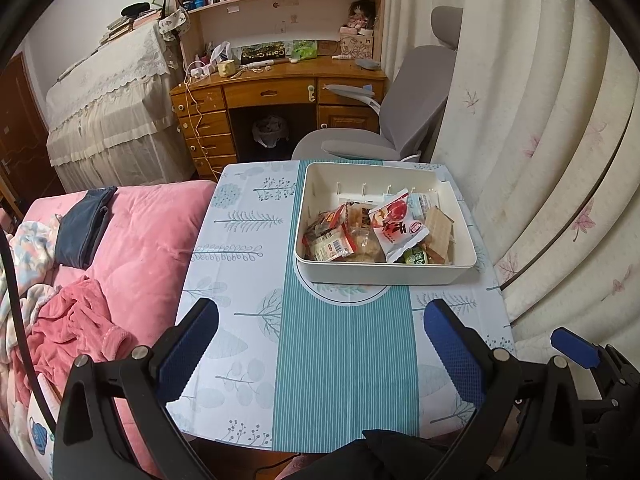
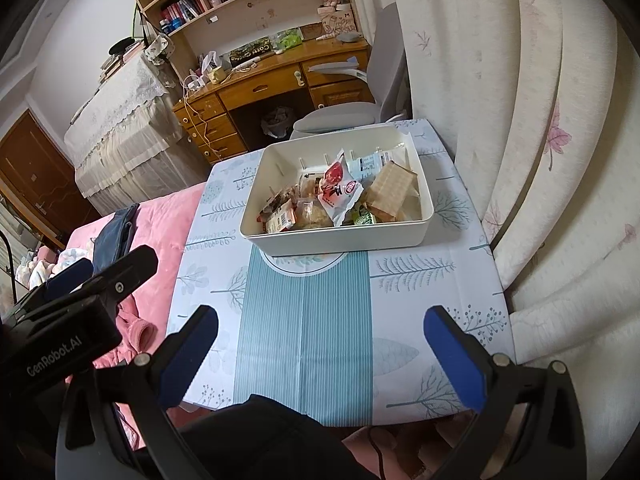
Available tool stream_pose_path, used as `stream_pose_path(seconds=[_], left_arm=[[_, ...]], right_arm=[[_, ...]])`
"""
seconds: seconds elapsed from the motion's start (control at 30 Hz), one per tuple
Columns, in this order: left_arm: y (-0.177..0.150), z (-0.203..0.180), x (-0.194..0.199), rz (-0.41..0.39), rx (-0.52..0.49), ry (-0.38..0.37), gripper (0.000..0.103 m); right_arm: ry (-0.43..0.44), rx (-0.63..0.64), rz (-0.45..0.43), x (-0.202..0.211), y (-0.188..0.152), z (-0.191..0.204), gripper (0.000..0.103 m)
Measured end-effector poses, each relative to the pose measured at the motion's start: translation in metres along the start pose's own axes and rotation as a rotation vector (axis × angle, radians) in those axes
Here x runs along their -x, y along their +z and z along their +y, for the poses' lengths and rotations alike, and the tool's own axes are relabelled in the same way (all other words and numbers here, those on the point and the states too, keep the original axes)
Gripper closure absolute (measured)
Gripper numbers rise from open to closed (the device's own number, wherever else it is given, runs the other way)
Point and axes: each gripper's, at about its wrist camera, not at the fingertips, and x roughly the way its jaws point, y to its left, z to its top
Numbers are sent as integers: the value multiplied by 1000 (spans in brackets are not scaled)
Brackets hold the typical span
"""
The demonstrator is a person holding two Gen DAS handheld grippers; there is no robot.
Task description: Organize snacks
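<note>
A white rectangular bin (image 1: pixel 384 272) (image 2: pixel 336 240) stands on the far right part of a small table with a blue-and-white leaf cloth (image 1: pixel 312 360) (image 2: pixel 304 320). It holds several snack packets: a red-and-white packet (image 1: pixel 396 228) (image 2: pixel 338 194), tan wafer packs (image 1: pixel 438 226) (image 2: pixel 390 190), a small green pack (image 1: pixel 414 257) (image 2: pixel 363 218). My left gripper (image 1: pixel 320 320) is open and empty above the table's near part. My right gripper (image 2: pixel 320 328) is open and empty, also near the front edge. The right gripper's finger shows at the right in the left wrist view (image 1: pixel 574 344).
A pink bed (image 1: pixel 120 248) with clothes lies left of the table. Cream curtains (image 1: pixel 540 140) hang close on the right. A grey chair (image 1: pixel 400 120) and a wooden desk (image 1: pixel 280 92) stand beyond the table. The left gripper's body (image 2: pixel 72 312) shows at the left in the right wrist view.
</note>
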Motion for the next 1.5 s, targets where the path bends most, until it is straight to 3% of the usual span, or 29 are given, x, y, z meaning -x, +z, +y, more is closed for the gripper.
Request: stream_pose_path(seconds=[1.5], left_arm=[[4,2,-19,31,32,0,1]], right_arm=[[3,9,79,-34,27,-15,0]])
